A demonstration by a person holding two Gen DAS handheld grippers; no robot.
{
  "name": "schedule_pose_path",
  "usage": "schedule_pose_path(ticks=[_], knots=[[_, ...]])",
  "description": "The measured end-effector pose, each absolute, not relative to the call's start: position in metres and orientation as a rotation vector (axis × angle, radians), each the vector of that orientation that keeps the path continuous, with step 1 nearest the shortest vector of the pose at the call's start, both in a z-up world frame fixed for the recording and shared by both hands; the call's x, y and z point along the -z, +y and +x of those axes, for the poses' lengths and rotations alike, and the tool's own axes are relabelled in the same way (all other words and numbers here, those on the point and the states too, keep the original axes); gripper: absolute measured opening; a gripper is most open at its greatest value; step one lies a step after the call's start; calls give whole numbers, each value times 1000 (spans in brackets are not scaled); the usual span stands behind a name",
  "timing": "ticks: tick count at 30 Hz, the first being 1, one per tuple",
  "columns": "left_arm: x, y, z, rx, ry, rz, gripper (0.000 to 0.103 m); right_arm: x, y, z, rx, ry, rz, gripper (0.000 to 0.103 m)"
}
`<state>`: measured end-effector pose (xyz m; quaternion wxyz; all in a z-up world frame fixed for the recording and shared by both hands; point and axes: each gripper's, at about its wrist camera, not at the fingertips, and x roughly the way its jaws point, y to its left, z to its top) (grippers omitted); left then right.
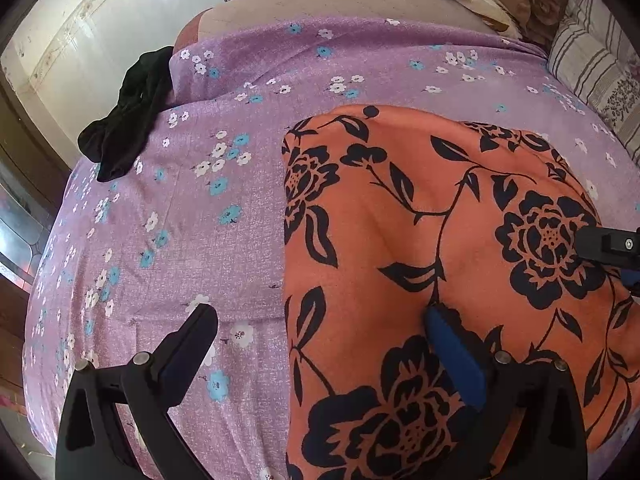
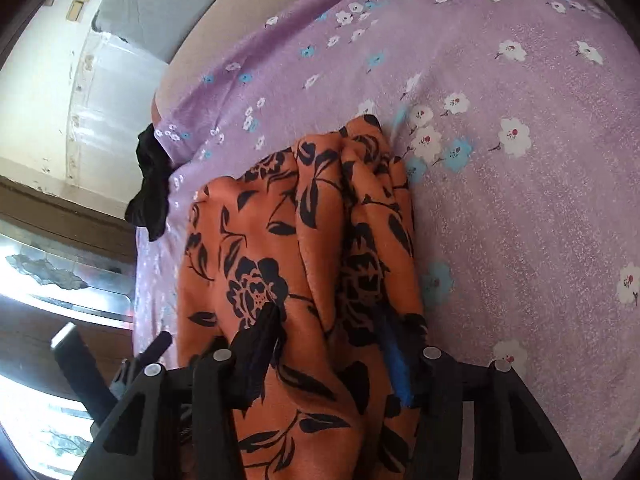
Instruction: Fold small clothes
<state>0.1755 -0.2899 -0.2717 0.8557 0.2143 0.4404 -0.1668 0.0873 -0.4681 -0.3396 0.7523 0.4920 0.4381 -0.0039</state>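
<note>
1. From the left wrist view, the orange floral garment (image 1: 440, 240) is lying spread on the purple flowered bedsheet (image 1: 200, 220), toward its right side. The left gripper (image 1: 320, 320) is hovering with its jaws spread wide, one finger over bare sheet and the blue-padded finger over the cloth, gripping nothing. The right gripper (image 1: 608, 246) is poking in at the right edge. A black garment (image 1: 128, 116) is sitting crumpled at the bed's far left edge, well apart.

2. From the right wrist view, the right gripper (image 2: 328, 340) is straddling a bunched ridge of the orange floral garment (image 2: 280, 240), its jaws fairly wide; whether they are actually pinching the fabric I cannot tell. The cloth is rising in soft folds here.

3. The fabric is looking thin, light and limp, so it is likely going to sag and slide rather than hold a crease. Taking hold at an edge or corner, both layers pinched together, seems the safest bet.
</note>
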Motion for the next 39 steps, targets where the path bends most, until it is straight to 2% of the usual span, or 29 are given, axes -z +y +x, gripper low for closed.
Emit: schedule_pose_path(ticks=[7, 10, 14, 19, 22, 29, 35, 39], knots=[[266, -295, 184, 342, 974, 462, 103, 346, -469, 81, -3, 951, 1108, 54], [256, -298, 204, 348, 1043, 403, 103, 343, -470, 81, -4, 950, 1111, 54], [244, -307, 241, 281, 1034, 366, 103, 346, -471, 81, -8, 946, 1119, 54], [287, -320, 288, 253, 1168, 356, 103, 346, -472, 80, -11, 946, 1120, 54], [293, -319, 293, 257, 1177, 314, 103, 348, -473, 79, -18, 948, 1126, 54], [264, -304, 256, 272, 1052, 385, 103, 345, -483, 73, -57, 911, 1194, 55], [236, -274, 195, 275, 926, 458, 103, 306, -477, 61, -140, 730, 1101, 56], [248, -244, 172, 240, 950, 416, 103, 307, -457, 71, -218, 805, 1071, 56]])
